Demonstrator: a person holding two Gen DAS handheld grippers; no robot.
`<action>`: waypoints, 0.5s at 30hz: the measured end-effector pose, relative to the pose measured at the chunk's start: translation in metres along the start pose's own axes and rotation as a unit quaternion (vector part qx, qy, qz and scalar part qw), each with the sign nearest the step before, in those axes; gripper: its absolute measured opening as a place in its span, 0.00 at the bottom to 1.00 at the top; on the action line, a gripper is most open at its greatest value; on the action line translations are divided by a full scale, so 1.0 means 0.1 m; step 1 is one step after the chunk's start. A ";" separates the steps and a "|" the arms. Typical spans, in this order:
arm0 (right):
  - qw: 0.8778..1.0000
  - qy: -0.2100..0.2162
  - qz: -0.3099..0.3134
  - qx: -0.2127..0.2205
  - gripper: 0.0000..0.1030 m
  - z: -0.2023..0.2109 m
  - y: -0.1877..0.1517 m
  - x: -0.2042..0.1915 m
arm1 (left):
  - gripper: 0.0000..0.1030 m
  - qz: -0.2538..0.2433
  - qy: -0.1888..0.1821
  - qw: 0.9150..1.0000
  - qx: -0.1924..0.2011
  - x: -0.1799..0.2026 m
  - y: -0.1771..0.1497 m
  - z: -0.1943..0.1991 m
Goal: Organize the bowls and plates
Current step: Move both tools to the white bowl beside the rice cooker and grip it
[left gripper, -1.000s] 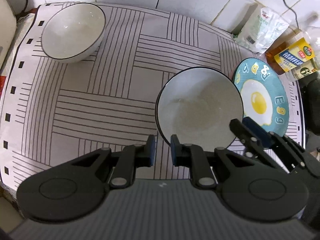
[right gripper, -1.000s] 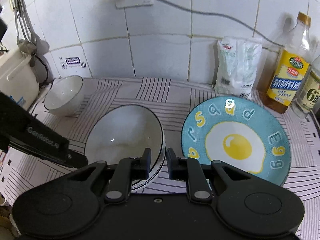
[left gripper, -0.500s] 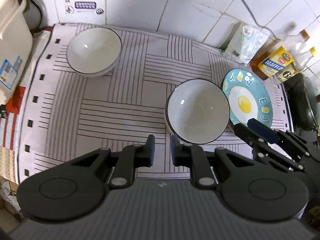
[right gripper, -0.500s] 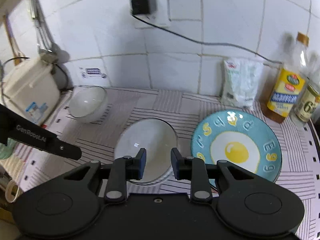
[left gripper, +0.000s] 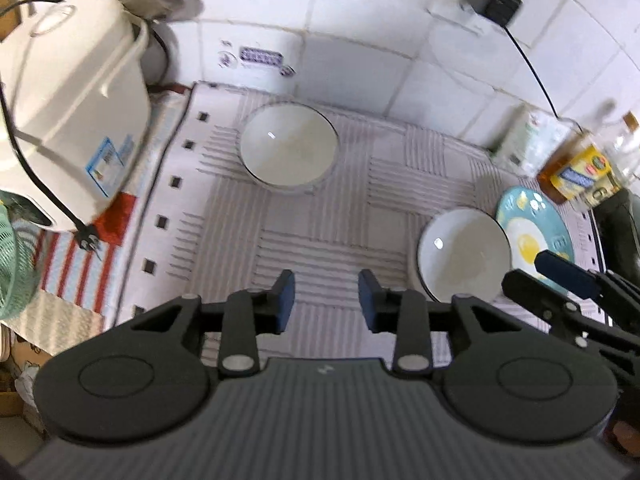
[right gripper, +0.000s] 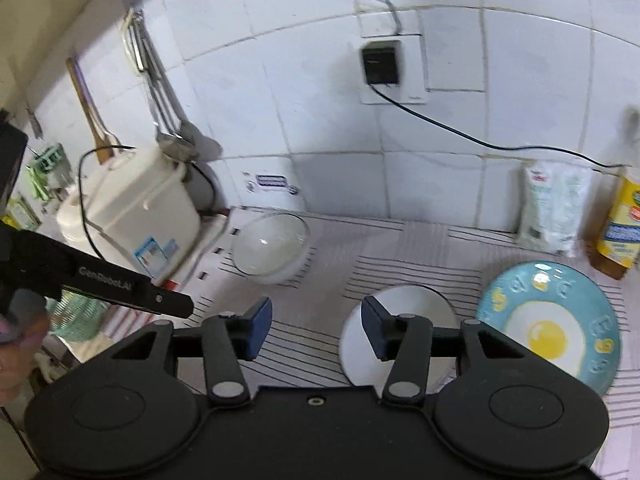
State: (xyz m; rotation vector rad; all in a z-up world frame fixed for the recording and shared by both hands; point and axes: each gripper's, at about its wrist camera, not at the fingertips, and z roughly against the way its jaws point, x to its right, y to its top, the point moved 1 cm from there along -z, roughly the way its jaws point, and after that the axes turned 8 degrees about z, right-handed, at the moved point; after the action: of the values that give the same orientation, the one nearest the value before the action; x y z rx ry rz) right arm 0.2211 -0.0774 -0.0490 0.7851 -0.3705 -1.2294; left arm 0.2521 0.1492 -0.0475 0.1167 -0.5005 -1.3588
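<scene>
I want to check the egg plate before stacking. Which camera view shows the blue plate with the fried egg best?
The right wrist view: the blue egg plate shows nearly whole, egg and letters readable. In the left wrist view the plate is small at the edge, partly hidden by the near bowl and the right gripper.

1. Open striped mat [left gripper: 320,224] between far bowl [left gripper: 289,149] and near bowl [left gripper: 464,254]; clear passage there.
2. Near bowl sits just beside the egg plate [left gripper: 536,222]; no visible gap between them.
3. White appliance [left gripper: 68,112] and its cord crowd the left edge.
4. Bag [right gripper: 554,210] and oil bottle [right gripper: 620,224] line the back wall, right.
5. Wall cable [right gripper: 480,140] hangs above the counter.
</scene>
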 end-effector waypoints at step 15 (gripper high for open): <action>0.999 0.035 -0.032 0.014 0.54 -0.91 0.40 -0.21 | 0.57 -0.008 0.014 0.999 0.048 -0.57 0.43 -0.46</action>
State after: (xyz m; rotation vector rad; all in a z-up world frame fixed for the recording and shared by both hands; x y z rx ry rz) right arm 0.3007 -0.0221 -0.0806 0.8671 -0.3067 -1.2557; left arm 0.3026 0.2037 -0.0880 0.2185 -0.5429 -1.3467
